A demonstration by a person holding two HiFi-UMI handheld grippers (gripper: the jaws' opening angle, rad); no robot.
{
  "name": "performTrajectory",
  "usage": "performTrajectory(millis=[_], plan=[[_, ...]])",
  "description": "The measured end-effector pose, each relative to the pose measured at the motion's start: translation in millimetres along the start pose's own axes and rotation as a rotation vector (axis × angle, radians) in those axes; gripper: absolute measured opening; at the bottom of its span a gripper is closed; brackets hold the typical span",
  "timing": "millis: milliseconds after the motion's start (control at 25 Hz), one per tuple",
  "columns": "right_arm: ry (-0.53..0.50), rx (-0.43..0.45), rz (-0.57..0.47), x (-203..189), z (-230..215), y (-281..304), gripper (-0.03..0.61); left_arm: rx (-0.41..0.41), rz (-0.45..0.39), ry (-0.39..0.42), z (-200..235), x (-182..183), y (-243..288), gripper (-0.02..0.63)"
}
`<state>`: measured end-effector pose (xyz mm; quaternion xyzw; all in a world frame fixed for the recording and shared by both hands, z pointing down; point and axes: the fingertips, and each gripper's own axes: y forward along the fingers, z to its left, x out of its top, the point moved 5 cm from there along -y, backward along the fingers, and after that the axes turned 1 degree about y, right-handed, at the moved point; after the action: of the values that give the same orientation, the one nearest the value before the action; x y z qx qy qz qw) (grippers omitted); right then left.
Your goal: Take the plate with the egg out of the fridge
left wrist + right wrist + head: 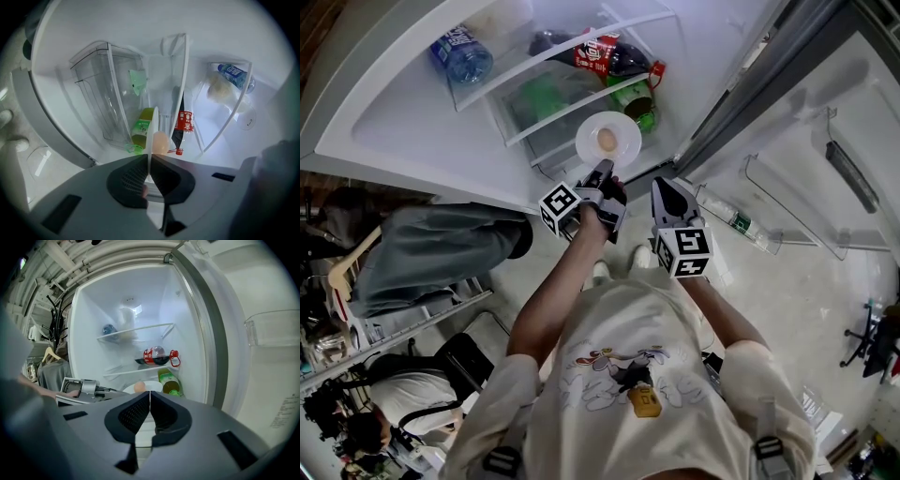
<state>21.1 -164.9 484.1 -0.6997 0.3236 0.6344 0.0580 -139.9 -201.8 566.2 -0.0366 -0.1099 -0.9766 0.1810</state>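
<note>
In the head view, the left tongs [602, 173] are gripping the near rim of the white plate [623, 150], which is carrying the egg [607, 140] at the mouth of the open fridge [412, 122], just in front of the cola bottle [600, 54] and the green bottle [636, 101]. The right tongs [667, 192] are hovering beside them, apart from the plate. In the left gripper view, the left tongs [149, 165] are pressing together on the plate [153, 126], seen edge-on, with the egg [160, 142] sitting just beyond them. In the right gripper view, the right tongs [150, 401] are resting together with nothing between them, while the plate [152, 386] and egg [139, 387] are showing just past their tips.
</note>
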Motion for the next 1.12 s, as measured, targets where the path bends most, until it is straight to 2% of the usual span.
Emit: performTrajectory(millis=[600,840,1120], plan=[[0.010,-0.034,-0.043,4,0,-11,0.008,-0.043,0.017,0.009,-25,-11,-27,0.021],[0.019,-0.054,-0.059,6,-1,-12,0.007,-0.079,0.031,0.013,-42,-15,-34,0.021],[-0.005,-0.071,-0.083,12,-2,-17,0.008,-0.137,0.050,-0.021,-66,-27,-42,0.021]])
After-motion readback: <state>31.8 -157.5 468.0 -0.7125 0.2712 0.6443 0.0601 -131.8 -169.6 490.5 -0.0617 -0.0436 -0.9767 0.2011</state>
